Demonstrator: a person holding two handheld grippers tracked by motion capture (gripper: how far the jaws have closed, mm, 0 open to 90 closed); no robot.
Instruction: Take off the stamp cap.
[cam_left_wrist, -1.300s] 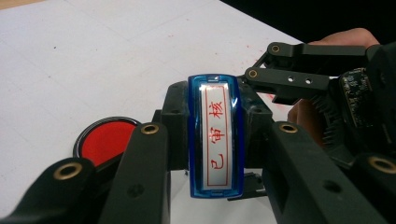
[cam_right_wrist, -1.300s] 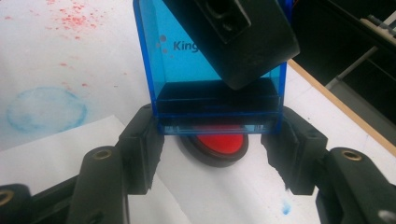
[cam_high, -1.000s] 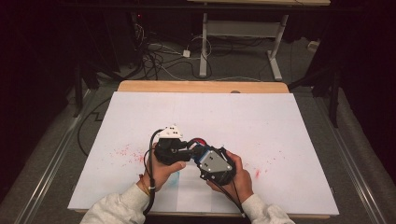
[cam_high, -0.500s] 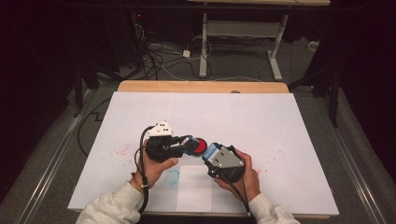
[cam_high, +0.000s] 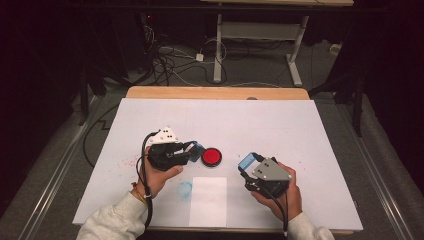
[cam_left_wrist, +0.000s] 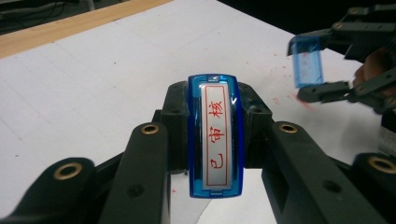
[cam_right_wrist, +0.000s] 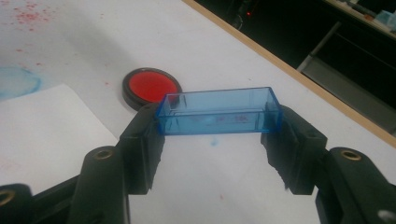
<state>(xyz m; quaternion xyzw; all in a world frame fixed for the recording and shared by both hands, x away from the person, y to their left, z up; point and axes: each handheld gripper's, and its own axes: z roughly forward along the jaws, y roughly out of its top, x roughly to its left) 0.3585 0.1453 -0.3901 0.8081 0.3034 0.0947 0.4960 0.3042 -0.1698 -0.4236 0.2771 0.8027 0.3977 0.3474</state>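
My left gripper (cam_high: 195, 151) is shut on a blue stamp (cam_left_wrist: 215, 135), whose white label with red characters faces the left gripper view. My right gripper (cam_high: 248, 163) is shut on the stamp's clear blue cap (cam_right_wrist: 219, 111), gripped by its two short ends. That cap (cam_left_wrist: 308, 63) also appears at the upper right of the left gripper view, well apart from the stamp. A round red ink pad (cam_high: 211, 156) lies on the table between the two grippers, just beyond the stamp's tip. In the right gripper view the ink pad (cam_right_wrist: 150, 86) sits behind the cap.
A white paper sheet (cam_high: 208, 200) lies near the table's front edge, with a pale blue smudge (cam_high: 184, 189) to its left. Red ink specks dot the white table cover (cam_high: 300, 130). A wooden strip (cam_high: 215, 93) runs along the far edge.
My right gripper has drawn away to the right with the cap, apart from the left gripper. The left gripper has shifted a little left. The red ink pad now shows fully between them.
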